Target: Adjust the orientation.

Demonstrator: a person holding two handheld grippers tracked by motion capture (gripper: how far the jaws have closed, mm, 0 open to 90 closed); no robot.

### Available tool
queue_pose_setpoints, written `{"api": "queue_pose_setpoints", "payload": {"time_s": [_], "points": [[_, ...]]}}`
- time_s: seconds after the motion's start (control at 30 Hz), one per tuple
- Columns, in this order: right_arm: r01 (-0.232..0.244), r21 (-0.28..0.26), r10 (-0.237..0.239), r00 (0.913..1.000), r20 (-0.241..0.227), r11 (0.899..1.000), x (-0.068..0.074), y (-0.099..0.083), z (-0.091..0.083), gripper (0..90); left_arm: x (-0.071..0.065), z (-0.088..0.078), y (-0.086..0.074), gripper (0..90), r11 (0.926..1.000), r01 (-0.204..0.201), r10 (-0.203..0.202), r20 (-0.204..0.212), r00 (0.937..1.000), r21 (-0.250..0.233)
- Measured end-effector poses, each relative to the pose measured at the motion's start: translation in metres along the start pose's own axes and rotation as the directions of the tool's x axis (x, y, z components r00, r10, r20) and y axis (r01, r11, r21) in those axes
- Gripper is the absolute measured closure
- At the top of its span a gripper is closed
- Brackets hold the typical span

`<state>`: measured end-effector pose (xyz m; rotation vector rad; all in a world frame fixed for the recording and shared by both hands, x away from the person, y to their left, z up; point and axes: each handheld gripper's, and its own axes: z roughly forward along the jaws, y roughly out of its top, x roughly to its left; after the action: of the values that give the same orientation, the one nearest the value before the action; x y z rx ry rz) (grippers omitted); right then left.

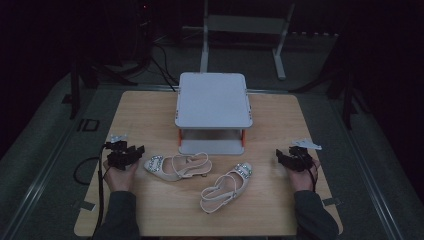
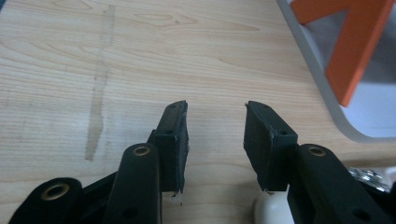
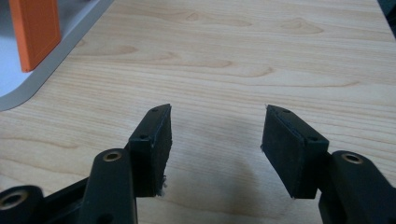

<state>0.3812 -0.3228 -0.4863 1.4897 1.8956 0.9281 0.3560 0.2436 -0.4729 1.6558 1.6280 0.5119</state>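
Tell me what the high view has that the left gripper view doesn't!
The high view has both sandals lying whole, the left sandal and the right sandal, the whole two-level grey shelf, the person's two hands, and the right tongs. The left gripper view has a close look at the left tongs, standing open with bare wood between them, plus a pale streak on the wood. Both share the wooden table, the shelf's orange post, the left tongs and a bit of the left sandal's toe.

left sandal (image 1: 176, 167) | cream, jewelled toe, flat | right sandal (image 1: 226, 185) | same, angled, apart
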Motion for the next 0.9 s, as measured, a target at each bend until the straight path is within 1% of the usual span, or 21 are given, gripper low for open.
{"api": "queue_pose_setpoints", "payload": {"time_s": [0.03, 0.07, 0.1, 0.17, 0.2, 0.23, 0.27, 0.37, 0.47, 0.57, 0.63, 0.77, 0.83, 0.9], "points": [[-0.001, 0.000, 0.001, 1.0000, -0.002, 1.000, -0.001, 0.000, 0.000, 42.1, -0.003, -0.001, 0.000, 59.8, 0.9999, -0.009, 0.009, -0.012, 0.9999, -0.005], [-0.001, 0.000, 0.001, 1.0000, -0.002, 1.000, -0.001, 0.000, 0.000, 42.1, -0.003, -0.001, 0.000, 59.8, 0.9999, -0.009, 0.009, -0.012, 0.9999, -0.005], [0.000, 0.001, 0.000, 1.0000, -0.002, 1.000, 0.000, 0.000, -0.001, 41.8, -0.005, -0.004, -0.002, 59.4, 0.9997, -0.022, 0.022, -0.023, 0.9995, -0.007], [0.001, 0.000, -0.001, 1.0000, -0.003, 1.000, 0.000, 0.000, -0.002, 41.5, -0.008, -0.006, -0.002, 58.2, 0.9996, -0.029, 0.029, -0.040, 0.9988, -0.007], [0.001, 0.000, -0.001, 1.0000, -0.003, 1.000, 0.000, 0.000, -0.002, 41.5, -0.009, -0.007, -0.002, 58.2, 0.9994, -0.032, 0.032, -0.035, 0.9989, -0.009], [0.004, 0.000, -0.004, 1.0000, -0.002, 1.000, 0.001, 0.000, -0.002, 41.3, -0.012, -0.009, -0.003, 57.1, 0.9988, -0.048, 0.048, -0.040, 0.9980, -0.005], [0.005, -0.001, -0.005, 1.0000, 0.000, 1.000, 0.001, 0.000, -0.002, 40.9, -0.015, -0.010, -0.003, 54.7, 0.9984, -0.055, 0.055, -0.040, 0.9977, -0.008], [0.006, 0.004, -0.006, 1.0000, 0.001, 1.000, 0.000, -0.001, 0.000, 40.5, -0.024, -0.013, -0.004, 51.7, 0.9963, -0.086, 0.085, -0.046, 0.9953, -0.012], [0.007, 0.010, -0.006, 1.0000, -0.001, 1.000, 0.000, -0.001, 0.000, 40.0, -0.034, -0.015, -0.004, 49.1, 0.9952, -0.098, 0.098, -0.051, 0.9938, -0.001], [0.008, 0.010, -0.008, 1.0000, -0.001, 1.000, -0.001, -0.002, 0.000, 39.9, -0.042, -0.018, -0.005, 42.7, 0.9948, -0.102, 0.102, -0.050, 0.9935, 0.000], [0.007, 0.011, -0.007, 1.0000, 0.000, 1.000, -0.001, -0.002, 0.000, 39.9, -0.048, -0.020, -0.008, 37.4, 0.9926, -0.121, 0.121, -0.065, 0.9905, 0.003], [0.004, 0.008, -0.004, 1.0000, 0.003, 1.000, -0.002, -0.002, -0.001, 39.9, -0.060, -0.025, -0.013, 29.2, 0.9893, -0.146, 0.146, -0.056, 0.9877, 0.002], [0.003, 0.011, -0.003, 1.0000, 0.003, 1.000, -0.003, -0.002, 0.000, 39.9, -0.065, -0.025, -0.015, 27.0, 0.9856, -0.169, 0.169, -0.039, 0.9848, 0.007], [0.006, 0.012, -0.006, 1.0000, 0.001, 1.000, -0.003, -0.003, 0.000, 39.9, -0.065, -0.025, -0.015, 25.6, 0.9856, -0.169, 0.169, -0.039, 0.9848, 0.007]]}}
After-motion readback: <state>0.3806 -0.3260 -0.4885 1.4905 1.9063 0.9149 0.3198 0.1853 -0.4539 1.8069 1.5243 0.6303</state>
